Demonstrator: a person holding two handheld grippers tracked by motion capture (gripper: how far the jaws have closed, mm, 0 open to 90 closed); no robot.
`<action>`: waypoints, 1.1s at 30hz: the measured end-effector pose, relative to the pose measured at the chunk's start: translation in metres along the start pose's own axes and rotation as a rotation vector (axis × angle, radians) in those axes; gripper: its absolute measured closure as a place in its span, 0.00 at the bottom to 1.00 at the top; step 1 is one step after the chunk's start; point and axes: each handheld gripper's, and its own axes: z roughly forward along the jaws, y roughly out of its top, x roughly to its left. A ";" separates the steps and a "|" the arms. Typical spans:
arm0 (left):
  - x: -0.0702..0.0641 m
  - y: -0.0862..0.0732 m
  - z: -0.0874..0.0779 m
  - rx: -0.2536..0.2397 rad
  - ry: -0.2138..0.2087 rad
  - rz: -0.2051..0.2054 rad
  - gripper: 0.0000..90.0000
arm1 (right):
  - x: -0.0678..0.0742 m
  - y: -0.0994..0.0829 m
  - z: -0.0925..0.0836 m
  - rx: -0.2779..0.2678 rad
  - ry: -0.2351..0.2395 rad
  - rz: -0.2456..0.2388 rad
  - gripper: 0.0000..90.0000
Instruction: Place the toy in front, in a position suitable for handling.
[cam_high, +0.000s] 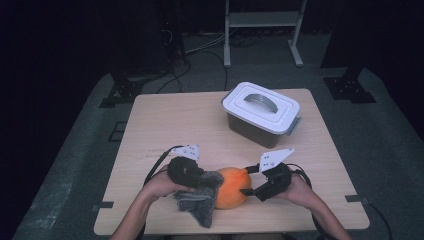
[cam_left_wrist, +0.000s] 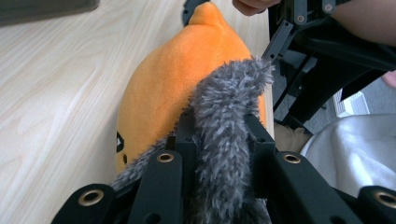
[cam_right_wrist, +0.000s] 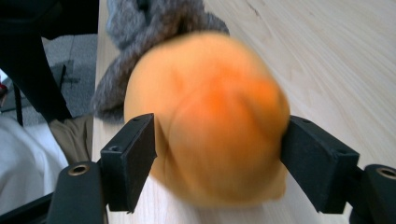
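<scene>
An orange plush toy (cam_high: 231, 190) lies near the table's front edge, with a grey furry piece (cam_high: 200, 200) attached at its left. My left gripper (cam_high: 207, 180) is shut on that grey fur (cam_left_wrist: 229, 93), which bunches up between its jaws (cam_left_wrist: 220, 123) against the orange body (cam_left_wrist: 163, 88). My right gripper (cam_high: 246, 181) comes in from the right with its jaws spread wide on either side of the orange toy (cam_right_wrist: 210, 116). Its pads (cam_right_wrist: 133, 154) sit at the toy's sides without visibly squeezing it, and the toy looks blurred. The grey fur (cam_right_wrist: 140, 28) shows behind it.
A dark plastic box with a white handled lid (cam_high: 261, 107) stands at the back right of the wooden table (cam_high: 175, 120). The person's forearms come in over the front edge. A metal stand and cables are on the floor beyond the table.
</scene>
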 end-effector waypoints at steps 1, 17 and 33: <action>-0.001 0.002 0.001 0.006 0.003 0.009 0.80 | 0.000 0.001 0.002 -0.001 0.001 0.000 0.30; 0.010 -0.035 -0.008 -0.020 0.014 -0.072 0.80 | 0.001 -0.021 -0.007 -0.016 -0.031 -0.008 0.53; -0.001 0.011 -0.003 -0.094 -0.024 0.034 0.80 | 0.010 -0.015 0.000 -0.040 -0.046 -0.021 0.54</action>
